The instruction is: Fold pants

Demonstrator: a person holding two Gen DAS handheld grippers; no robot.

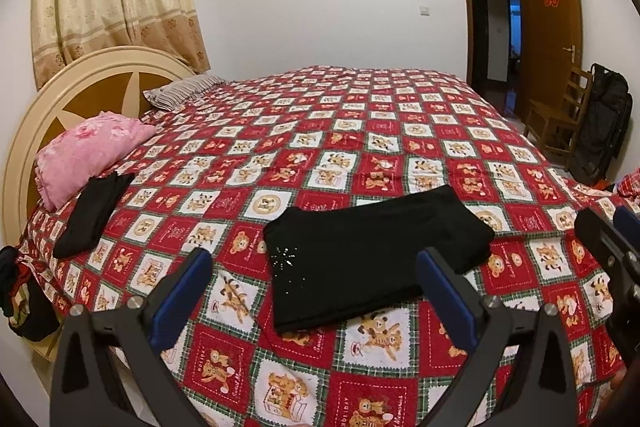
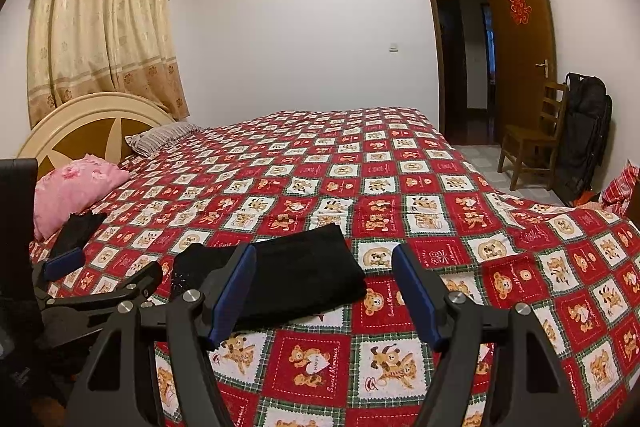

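Black pants (image 1: 372, 259) lie folded into a compact rectangle on the red patterned bedspread (image 1: 320, 131), with a small sparkly motif near their left end. They also show in the right wrist view (image 2: 296, 275). My left gripper (image 1: 314, 267) is open and empty, hovering just in front of the pants. My right gripper (image 2: 324, 267) is open and empty, to the right of the pants and slightly before them; it also shows at the right edge of the left wrist view (image 1: 608, 235). The left gripper shows at the left of the right wrist view (image 2: 104, 267).
A second folded black garment (image 1: 92, 215) lies near the pink pillow (image 1: 88, 155) by the headboard (image 1: 72, 95). A striped pillow (image 1: 184, 91) lies further back. A wooden chair (image 1: 560, 115), a black bag (image 1: 604, 123) and the open door (image 1: 548, 19) stand at the right.
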